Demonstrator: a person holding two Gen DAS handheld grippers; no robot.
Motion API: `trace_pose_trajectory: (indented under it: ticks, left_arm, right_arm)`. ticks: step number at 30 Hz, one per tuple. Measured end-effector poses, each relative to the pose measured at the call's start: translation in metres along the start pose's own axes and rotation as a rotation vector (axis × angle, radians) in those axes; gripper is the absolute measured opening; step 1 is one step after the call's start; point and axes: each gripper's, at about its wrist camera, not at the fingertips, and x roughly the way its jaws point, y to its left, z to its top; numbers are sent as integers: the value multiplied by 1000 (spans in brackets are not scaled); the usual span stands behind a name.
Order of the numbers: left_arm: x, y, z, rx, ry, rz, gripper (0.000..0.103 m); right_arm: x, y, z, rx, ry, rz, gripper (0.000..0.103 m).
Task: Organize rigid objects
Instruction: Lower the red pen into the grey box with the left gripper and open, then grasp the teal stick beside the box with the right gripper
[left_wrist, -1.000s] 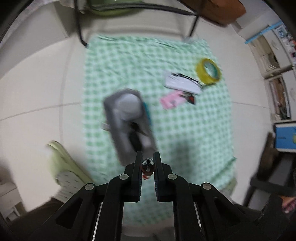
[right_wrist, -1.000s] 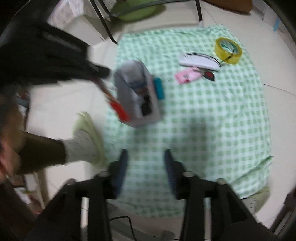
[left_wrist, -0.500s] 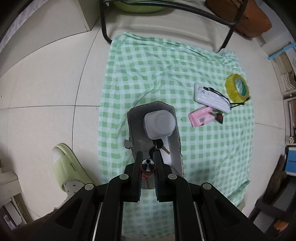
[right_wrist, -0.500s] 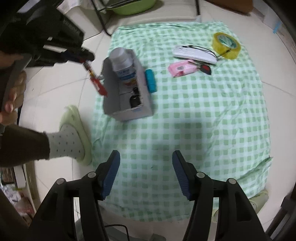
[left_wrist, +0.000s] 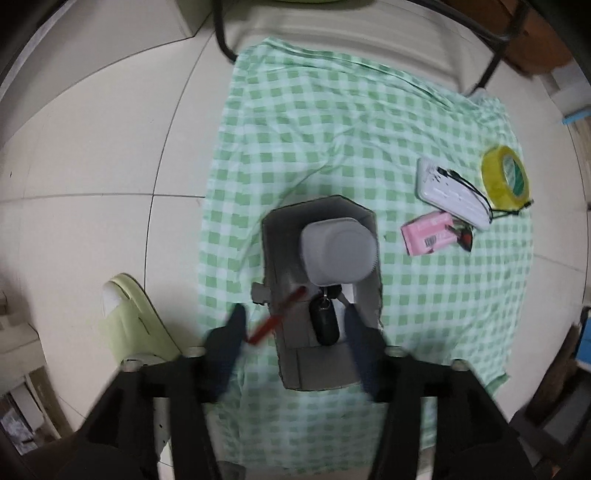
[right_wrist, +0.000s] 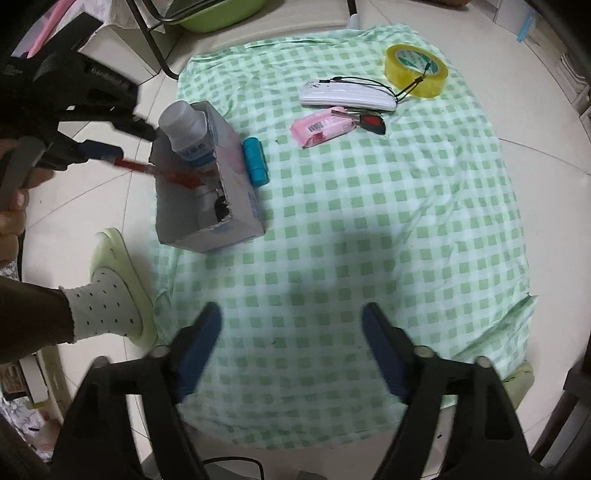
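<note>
A: Left gripper (left_wrist: 295, 325) is right over the grey cardboard box (left_wrist: 321, 295), fingers spread wide, one on each side of it, gripping nothing.

B: And the red pen (left_wrist: 277, 317)?

A: Blurred, slanting across the box's left wall: upper end inside beside the white bottle (left_wrist: 338, 251), lower end out near the left finger (left_wrist: 225, 343). From the right wrist view the pen (right_wrist: 155, 171) sits between that gripper's tips (right_wrist: 110, 144) and the box (right_wrist: 207, 192); whether anything touches it, I cannot tell.

B: What else is in the box?

A: The bottle stands upright at the far end, a black key fob (left_wrist: 325, 325) lies just in front of it. A teal case (right_wrist: 255, 160) lies on the green checked cloth (right_wrist: 369, 221), touching the box's outer wall.

B: Right gripper?

A: Right gripper (right_wrist: 291, 347) hangs over bare cloth, fingers wide apart, empty, well away from the box. Far corner: yellow tape roll (right_wrist: 415, 70), white pouch (right_wrist: 347, 96), pink packet (right_wrist: 321, 127), red-handled key (right_wrist: 371, 122) close together. A foot in a green slipper (right_wrist: 118, 280) stands beside the cloth.
</note>
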Motion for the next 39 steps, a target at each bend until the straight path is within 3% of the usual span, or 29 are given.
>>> trace_pose_trajectory:
  ticks: [2, 3, 7, 9, 11, 13, 16, 18, 22, 25, 28, 31, 34, 39]
  left_arm:
    - [-5, -7, -3, 22, -5, -2, 77]
    - [-8, -9, -5, 29, -9, -17, 79]
    - [-31, -16, -19, 69, -36, -172, 79]
    - [-42, -17, -27, 52, -25, -258, 91]
    - [-53, -16, -33, 45, 2, -326, 103]
    - [-67, -18, -39, 101, 31, -347, 103]
    - [-94, -27, -47, 251, -10, -293, 103]
    - [-106, -35, -51, 358, -17, -234, 103]
    - [-123, -50, -58, 541, -33, -78, 103]
    - [-125, -54, -51, 567, -93, 48, 103]
    - [-124, -45, -42, 488, -122, 99, 103]
    - [-128, -45, -42, 444, -119, 20, 103]
    - [-133, -49, -46, 500, -146, 35, 103]
    - [-134, -38, -44, 446, -99, -74, 103]
  right_arm:
    - [1, 2, 0, -20, -2, -14, 88]
    - [1, 4, -1, -38, -5, -28, 91]
    - [1, 5, -1, -76, -64, -60, 97]
    - [-1, 5, -3, -96, -112, -66, 101]
    - [3, 7, -3, -166, -97, -102, 103]
    - [10, 10, -5, -256, -46, -101, 103]
    - [22, 12, -7, -376, 69, -142, 103]
    - [23, 12, -7, -429, 78, -178, 103]
    - [17, 8, 3, -484, 59, -161, 103]
    - [14, 5, 17, -504, 45, -153, 102]
    - [20, 1, 35, -482, 59, -103, 98]
    - [33, 2, 49, -505, 86, -94, 94]
    - [49, 5, 61, -559, 112, -111, 92]
    - [61, -2, 93, -492, 116, -46, 82]
